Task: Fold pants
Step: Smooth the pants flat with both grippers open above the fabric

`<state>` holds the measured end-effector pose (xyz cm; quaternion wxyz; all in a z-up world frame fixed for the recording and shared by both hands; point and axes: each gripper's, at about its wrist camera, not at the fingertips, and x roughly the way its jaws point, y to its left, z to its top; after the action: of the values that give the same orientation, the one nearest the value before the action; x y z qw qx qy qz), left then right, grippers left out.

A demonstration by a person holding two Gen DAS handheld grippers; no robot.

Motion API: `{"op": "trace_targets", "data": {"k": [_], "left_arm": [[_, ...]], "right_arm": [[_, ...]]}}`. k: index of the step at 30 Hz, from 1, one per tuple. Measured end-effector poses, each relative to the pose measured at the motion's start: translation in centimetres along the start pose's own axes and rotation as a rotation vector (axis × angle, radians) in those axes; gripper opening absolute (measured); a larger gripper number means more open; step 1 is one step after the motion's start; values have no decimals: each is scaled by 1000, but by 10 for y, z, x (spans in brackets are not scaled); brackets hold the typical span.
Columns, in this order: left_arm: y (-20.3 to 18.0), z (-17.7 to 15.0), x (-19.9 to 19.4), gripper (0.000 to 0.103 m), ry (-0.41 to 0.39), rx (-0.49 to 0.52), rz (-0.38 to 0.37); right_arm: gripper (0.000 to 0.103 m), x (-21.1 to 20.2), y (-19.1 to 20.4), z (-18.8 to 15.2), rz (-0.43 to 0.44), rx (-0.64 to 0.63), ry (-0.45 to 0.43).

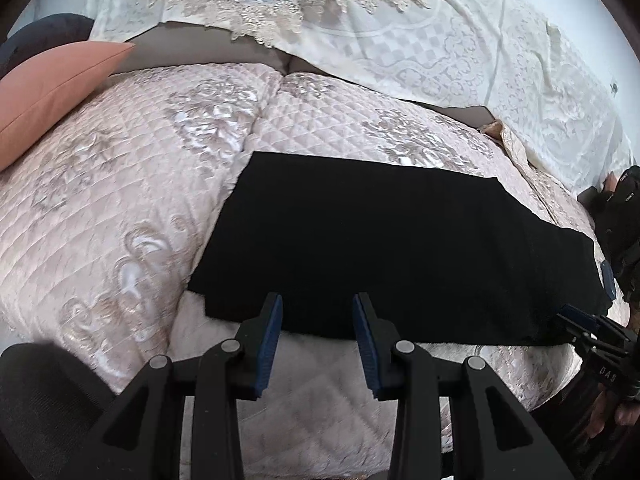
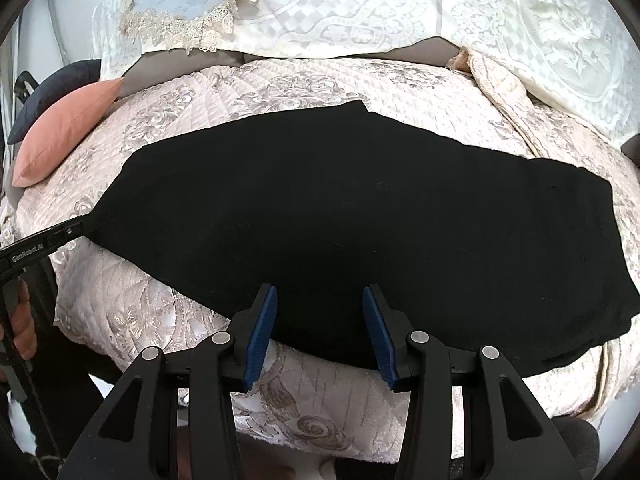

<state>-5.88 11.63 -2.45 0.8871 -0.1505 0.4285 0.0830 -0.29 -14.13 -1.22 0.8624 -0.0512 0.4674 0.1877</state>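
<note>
The black pants [image 2: 360, 220] lie flat in a long dark strip across the pale pink quilted bedspread [image 1: 100, 208] with its silvery floral stitching, already doubled leg over leg by the look of it, the near edge running just in front of both tools. Left gripper [image 1: 318, 320] hovers over that near edge towards one end of the strip, jaws standing half apart with nothing between the blue pads, only black cloth showing through the gap. Right gripper [image 2: 320, 316] does the same further along, jaws likewise parted and empty over the hem line. So this reads as the pause between folds: the cloth is laid out and let go, nothing pinched. The next move, as I judge it, calls for each tool to dip to the near edge or a far end, nip through all the layers, and carry one end across the other to shorten the strip, keeping the edges square. A salmon-pink cushion [image 1: 52, 96] and a white lace coverlet [image 1: 460, 52] sit well clear at the back. As for writing: the left tool's arm, seen from the right wrist view, carries the white lettering "GenRobot.AI" [image 2: 27, 255]; the right tool, at the edge of the left wrist view, shows "DAS" [image 1: 608, 372], the rest too small to read.
</note>
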Motion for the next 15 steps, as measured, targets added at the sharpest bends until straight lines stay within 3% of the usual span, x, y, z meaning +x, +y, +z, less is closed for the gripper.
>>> {"op": "trace_targets", "data": {"k": [4,7,11,15], "left_arm": [[1,-1,3,39,1,8,9],[3,-1,11,39,23,-6,24],[5,4,6,39,0,-5,29],[21,5,1,39,-5,-66,27]], "right_arm": [[46,-1,4,3,2,-15,-14],[46,14,6,1,-14,-28,42],[46,6,9,3,1,-38,15],[46,1,10,5,7,-41,3]]}}
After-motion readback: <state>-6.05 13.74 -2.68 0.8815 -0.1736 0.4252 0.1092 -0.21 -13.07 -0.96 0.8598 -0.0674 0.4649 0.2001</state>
